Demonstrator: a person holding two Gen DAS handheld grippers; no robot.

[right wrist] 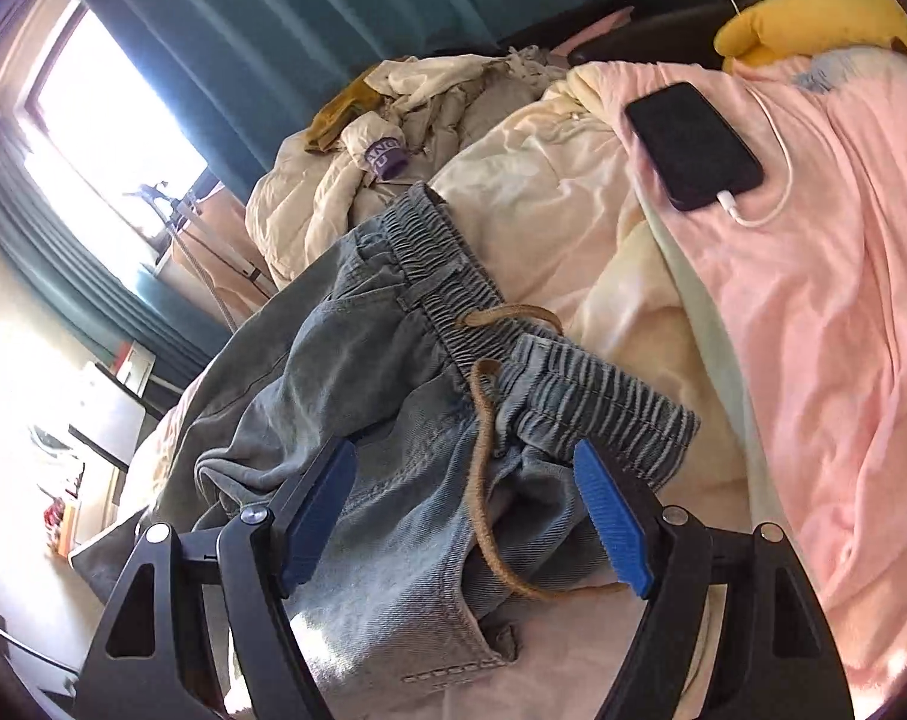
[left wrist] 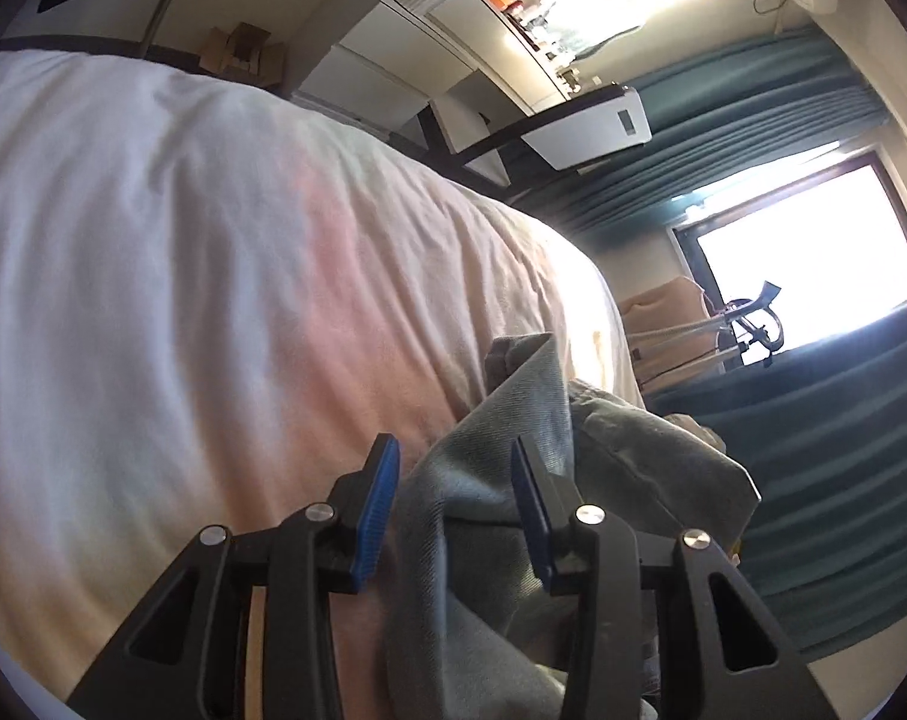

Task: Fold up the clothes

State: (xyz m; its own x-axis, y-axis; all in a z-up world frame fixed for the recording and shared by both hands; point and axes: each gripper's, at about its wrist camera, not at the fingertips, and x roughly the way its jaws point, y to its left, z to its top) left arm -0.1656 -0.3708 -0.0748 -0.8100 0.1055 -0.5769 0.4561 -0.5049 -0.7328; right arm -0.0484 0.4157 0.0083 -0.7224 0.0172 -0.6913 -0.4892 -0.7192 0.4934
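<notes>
The jeans (right wrist: 393, 396) are lying bunched on the bed (left wrist: 153, 276), beside a charging phone (right wrist: 693, 147). The right gripper (right wrist: 465, 516) is hanging wide open over their waistband (right wrist: 603, 402), touching nothing. The left gripper (left wrist: 453, 516) is standing half open around a fold of denim, pads not pressing.

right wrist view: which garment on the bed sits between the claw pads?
The denim shorts, grey-blue with an elastic waistband and tan drawstring. The cream jacket with the purple cuff lies beyond them, by the curtain.
</notes>
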